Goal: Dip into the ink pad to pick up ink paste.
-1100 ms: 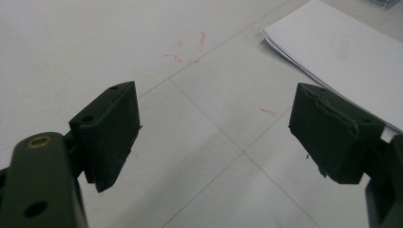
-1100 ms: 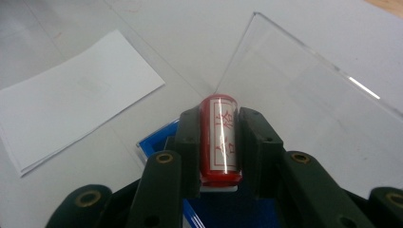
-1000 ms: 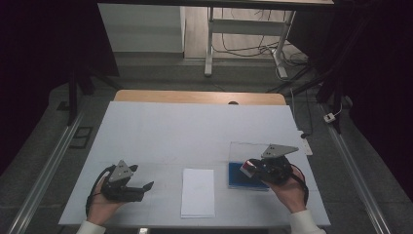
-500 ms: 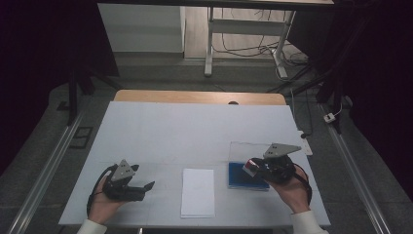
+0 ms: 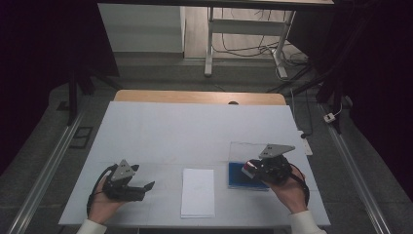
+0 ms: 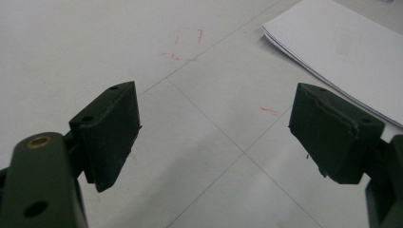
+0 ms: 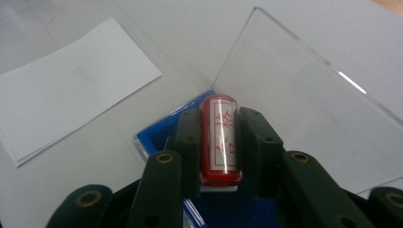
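Left gripper [image 5: 146,186] low over the tabletop [image 5: 195,131] near its front-left corner, held in the person's left hand [image 5: 104,204], jaws pointing toward the paper. Grey three-cornered plate on top. In the left gripper view its jaws stand wide apart with nothing between them; under them the white surface shows thin ruled lines crossing and a few faint red marks [image 6: 187,45], which the high view is too coarse to show.

Stack of white paper [image 5: 198,192] lies flat at the middle of the front edge, long side running front to back. The left gripper view catches its corner at upper right and shows several sheets at the edge; the right gripper view shows it at upper left with a faint printed box on the top sheet.

Right of the paper, a blue ink-pad case [image 5: 239,174] with its clear lid [image 5: 246,152] open and tilted back, toward the front-right part of the tabletop. Right gripper [image 5: 249,169] sits over the case, held in the right hand [image 5: 287,187]. In the high view only a small red-white spot shows at its tip. The right gripper view resolves it: a red cylindrical stamp [image 7: 218,137] with a white label bearing red characters, clamped between narrow-set jaws, directly above the blue case.

Tabletop white, a wooden strip along its far edge. Room dim: grey floor, metal rails either side, a desk frame and loose cables [image 5: 243,46] beyond.
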`<state>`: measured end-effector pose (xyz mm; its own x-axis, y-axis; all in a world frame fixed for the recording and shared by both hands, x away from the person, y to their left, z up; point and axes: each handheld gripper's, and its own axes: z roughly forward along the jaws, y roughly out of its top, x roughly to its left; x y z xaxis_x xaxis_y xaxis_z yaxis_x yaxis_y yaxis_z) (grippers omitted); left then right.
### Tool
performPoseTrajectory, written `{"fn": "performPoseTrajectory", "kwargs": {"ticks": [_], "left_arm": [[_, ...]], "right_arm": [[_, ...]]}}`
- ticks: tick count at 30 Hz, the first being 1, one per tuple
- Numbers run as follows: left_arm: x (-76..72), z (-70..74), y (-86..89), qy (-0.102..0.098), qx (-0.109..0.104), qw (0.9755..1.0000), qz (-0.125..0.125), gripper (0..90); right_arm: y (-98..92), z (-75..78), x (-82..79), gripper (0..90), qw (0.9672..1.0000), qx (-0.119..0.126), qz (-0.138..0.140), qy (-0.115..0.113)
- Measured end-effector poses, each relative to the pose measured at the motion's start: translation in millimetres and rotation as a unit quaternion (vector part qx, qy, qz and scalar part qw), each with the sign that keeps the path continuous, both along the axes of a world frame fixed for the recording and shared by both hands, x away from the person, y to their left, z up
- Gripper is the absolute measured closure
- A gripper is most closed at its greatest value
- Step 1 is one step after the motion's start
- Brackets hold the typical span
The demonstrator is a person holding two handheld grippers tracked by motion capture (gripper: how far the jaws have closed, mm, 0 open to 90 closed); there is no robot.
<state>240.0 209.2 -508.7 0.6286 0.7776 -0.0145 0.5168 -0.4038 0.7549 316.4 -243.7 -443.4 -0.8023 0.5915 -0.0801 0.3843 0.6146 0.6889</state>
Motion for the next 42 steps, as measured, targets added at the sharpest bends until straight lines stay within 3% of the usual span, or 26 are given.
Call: {"fn": "performPoseTrajectory", "kwargs": {"ticks": [35, 42], "left_arm": [[0.6, -0.4, -0.6, 0.006, 0.004, 0.9999, -0.007, 17.8], [0.9, -0.4, -1.5, 0.008, 0.006, 0.9999, -0.009, 17.8]], "right_arm": [[7.7, -22.9, 4.8, 70.6, 0.9990, -0.041, -0.017, 0.002], [7.3, -24.0, 5.8, 70.6, 0.9991, -0.040, -0.017, 0.005]]}}
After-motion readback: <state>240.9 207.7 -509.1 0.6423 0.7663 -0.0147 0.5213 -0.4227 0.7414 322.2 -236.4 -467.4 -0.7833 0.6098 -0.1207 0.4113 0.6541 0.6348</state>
